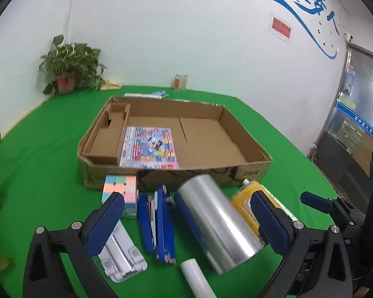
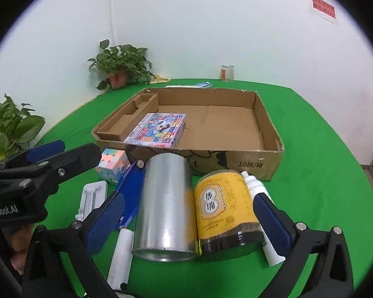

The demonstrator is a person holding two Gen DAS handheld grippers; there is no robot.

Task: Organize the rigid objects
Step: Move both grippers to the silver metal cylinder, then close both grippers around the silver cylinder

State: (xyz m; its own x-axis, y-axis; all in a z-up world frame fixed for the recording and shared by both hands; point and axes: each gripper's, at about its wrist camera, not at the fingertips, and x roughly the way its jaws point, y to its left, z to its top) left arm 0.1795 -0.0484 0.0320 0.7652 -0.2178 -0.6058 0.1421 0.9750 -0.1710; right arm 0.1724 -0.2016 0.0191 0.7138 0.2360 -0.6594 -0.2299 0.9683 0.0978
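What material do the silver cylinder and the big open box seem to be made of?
The silver cylinder looks like metal, perhaps tin, with a shiny brushed finish: it shows bright streaks of reflected light and a thin rolled rim at its end. The open box looks like brown corrugated cardboard, matte, with creased flaps, torn edges and black print on its front wall.

green table (image 1: 293, 149) | on it: cardboard tray (image 1: 251, 173), cube (image 1: 120, 190), blue stapler (image 1: 159, 226), silver can (image 1: 218, 223), yellow jar (image 2: 223, 208), white stand (image 1: 123, 255), 2 white tubes, potted plant (image 1: 67, 67), glass jar (image 1: 179, 81)
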